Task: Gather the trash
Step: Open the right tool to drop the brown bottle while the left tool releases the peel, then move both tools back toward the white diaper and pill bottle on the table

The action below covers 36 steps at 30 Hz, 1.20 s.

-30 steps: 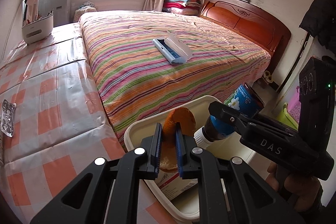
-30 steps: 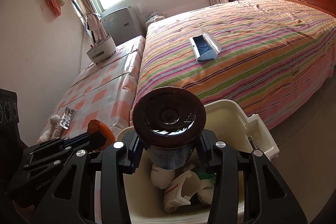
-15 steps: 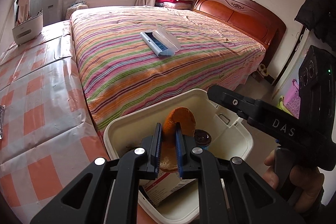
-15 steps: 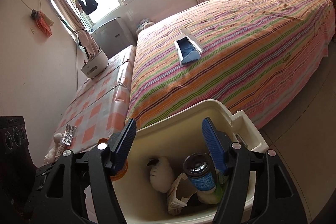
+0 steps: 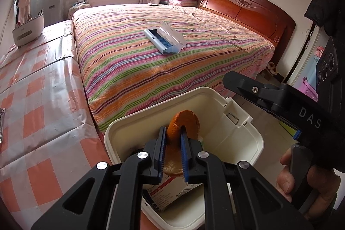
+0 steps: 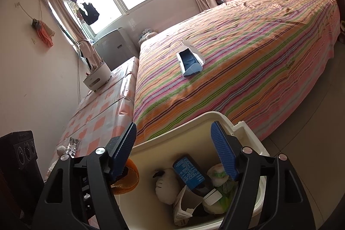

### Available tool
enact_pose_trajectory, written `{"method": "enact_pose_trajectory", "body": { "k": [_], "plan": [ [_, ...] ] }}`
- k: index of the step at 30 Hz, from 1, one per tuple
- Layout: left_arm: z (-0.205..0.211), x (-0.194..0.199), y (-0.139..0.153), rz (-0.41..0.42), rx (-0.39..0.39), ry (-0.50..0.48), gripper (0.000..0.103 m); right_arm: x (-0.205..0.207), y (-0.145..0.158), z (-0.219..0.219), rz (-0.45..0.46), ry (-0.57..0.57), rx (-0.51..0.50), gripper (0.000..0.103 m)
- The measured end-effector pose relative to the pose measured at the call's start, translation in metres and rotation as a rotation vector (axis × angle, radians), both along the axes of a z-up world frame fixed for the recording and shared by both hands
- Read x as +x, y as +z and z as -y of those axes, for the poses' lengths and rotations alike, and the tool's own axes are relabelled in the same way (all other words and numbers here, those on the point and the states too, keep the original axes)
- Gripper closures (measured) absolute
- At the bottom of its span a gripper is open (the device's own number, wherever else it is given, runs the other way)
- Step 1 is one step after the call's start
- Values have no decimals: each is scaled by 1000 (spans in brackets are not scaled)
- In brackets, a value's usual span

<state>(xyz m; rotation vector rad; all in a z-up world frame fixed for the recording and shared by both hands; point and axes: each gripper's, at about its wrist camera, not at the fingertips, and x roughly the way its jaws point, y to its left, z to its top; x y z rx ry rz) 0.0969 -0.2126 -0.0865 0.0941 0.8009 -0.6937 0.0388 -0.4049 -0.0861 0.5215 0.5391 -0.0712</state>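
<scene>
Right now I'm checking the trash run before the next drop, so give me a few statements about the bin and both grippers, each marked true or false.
1. The left gripper is clamped on the orange peel. True.
2. The right gripper holds the blue-labelled bottle. False: its jaws are opening with nothing between them, and the bottle lies in the bin.
3. The peel already lies in the bin. False: it is held above the bin.
4. A blue and white case lies on the striped bed. True.
</scene>
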Motion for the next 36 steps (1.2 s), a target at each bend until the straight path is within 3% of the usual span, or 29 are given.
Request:
{"method": "enact_pose_trajectory", "body": {
  "k": [1, 3, 4, 5, 6, 19, 36],
  "plan": [
    [1, 0, -1, -2, 7, 2, 87, 0, 0, 0, 1, 0, -1, 33],
    [0, 0, -1, 6, 14, 15, 68, 1, 0, 0, 0, 2, 1, 32],
    [-1, 0, -1, 18, 13, 25, 43, 1, 0, -1, 0, -1, 2, 32],
    [-3, -2, 1, 37, 6, 38, 29, 1, 0, 0, 0, -3, 4, 32],
    [-5, -4, 3, 59, -4, 49, 27, 2, 0, -1, -1, -3, 6, 32],
    [-24, -5, 19, 93, 5, 80, 26, 6, 1, -14, -4, 16, 12, 27],
    [-109, 4, 31, 186, 120, 233, 25, 37, 9, -88, -11, 167, -15, 26]
  ]
}}
